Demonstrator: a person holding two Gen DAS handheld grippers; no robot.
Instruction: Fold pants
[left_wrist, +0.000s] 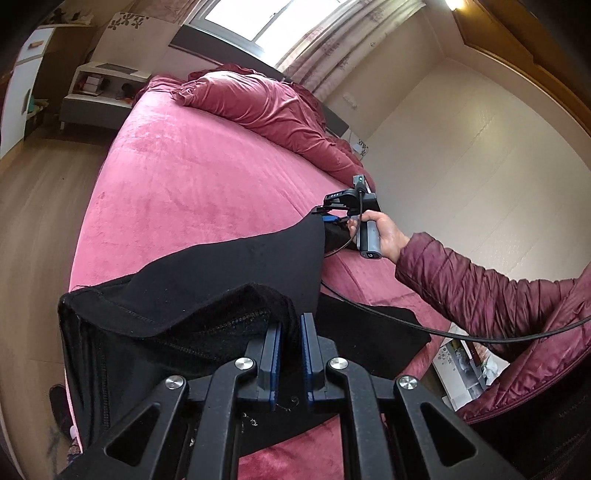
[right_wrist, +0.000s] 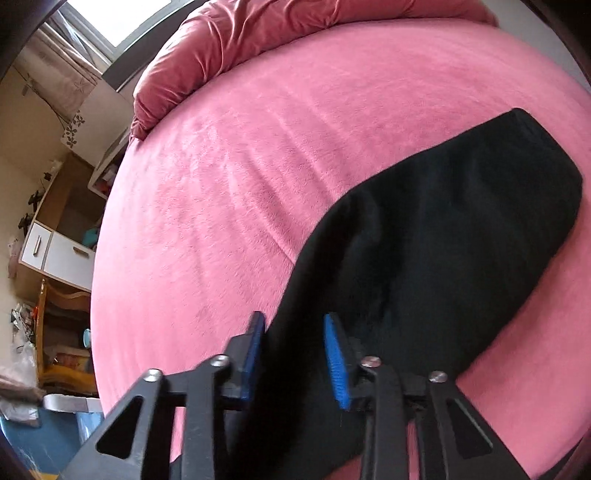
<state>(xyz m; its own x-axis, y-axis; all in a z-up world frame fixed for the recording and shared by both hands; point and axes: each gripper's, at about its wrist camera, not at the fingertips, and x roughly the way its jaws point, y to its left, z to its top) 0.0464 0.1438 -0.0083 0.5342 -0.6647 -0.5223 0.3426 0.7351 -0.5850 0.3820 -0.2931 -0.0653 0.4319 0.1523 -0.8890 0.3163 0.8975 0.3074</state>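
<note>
Left claw (left_wrist: 291, 332) pinches black pants (left_wrist: 207, 266) — on bed (left_wrist: 184, 166).

Pink bed (left_wrist: 177, 177), black pants (right_wrist: 443, 229) lying across it, rumpled duvet (left_wrist: 266, 103)

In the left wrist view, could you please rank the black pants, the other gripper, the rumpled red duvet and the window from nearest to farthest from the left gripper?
1. black pants: clamped in the left gripper.
2. right gripper: mid-right, at the pants' far end.
3. rumpled red duvet: at the bed's far end.
4. window: top, behind the bed.
</note>
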